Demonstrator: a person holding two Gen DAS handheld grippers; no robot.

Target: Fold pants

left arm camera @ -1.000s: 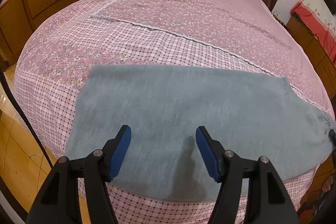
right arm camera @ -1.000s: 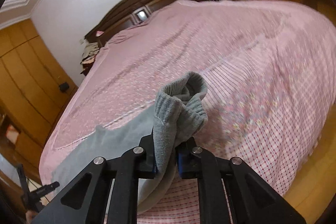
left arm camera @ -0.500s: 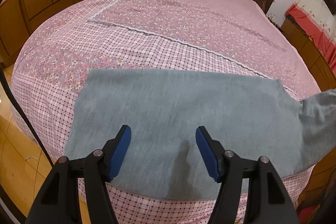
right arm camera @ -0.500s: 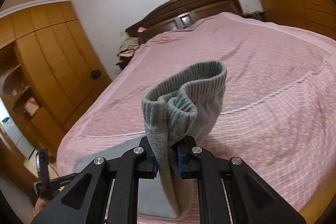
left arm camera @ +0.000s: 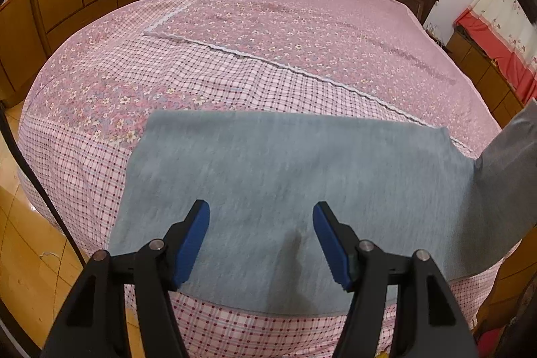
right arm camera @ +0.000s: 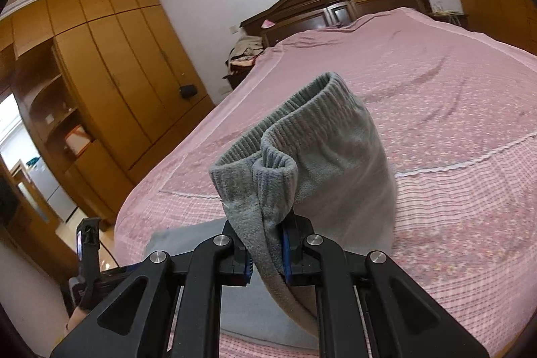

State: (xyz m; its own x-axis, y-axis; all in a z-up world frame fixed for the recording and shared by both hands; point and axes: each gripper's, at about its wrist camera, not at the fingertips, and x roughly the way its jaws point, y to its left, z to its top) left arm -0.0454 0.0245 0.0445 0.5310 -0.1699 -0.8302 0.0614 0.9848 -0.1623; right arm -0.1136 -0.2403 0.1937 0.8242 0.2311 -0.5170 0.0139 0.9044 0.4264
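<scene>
Left wrist view: the left gripper (left arm camera: 261, 240) hangs with jaws wide apart and empty above the grey pants (left arm camera: 285, 190), which lie flat on the near edge of the bed (left arm camera: 268, 56).

Right wrist view: the right gripper (right arm camera: 266, 252) has its jaws clamped on the pants' ribbed waistband (right arm camera: 268, 156), lifted off the bed.

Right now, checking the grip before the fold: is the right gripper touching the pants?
Touching. The right wrist view shows the right gripper pinching the pants' ribbed hem.

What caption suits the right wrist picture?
Right gripper clamps the ribbed cuff of grey pants above a pink bedspread.
</scene>
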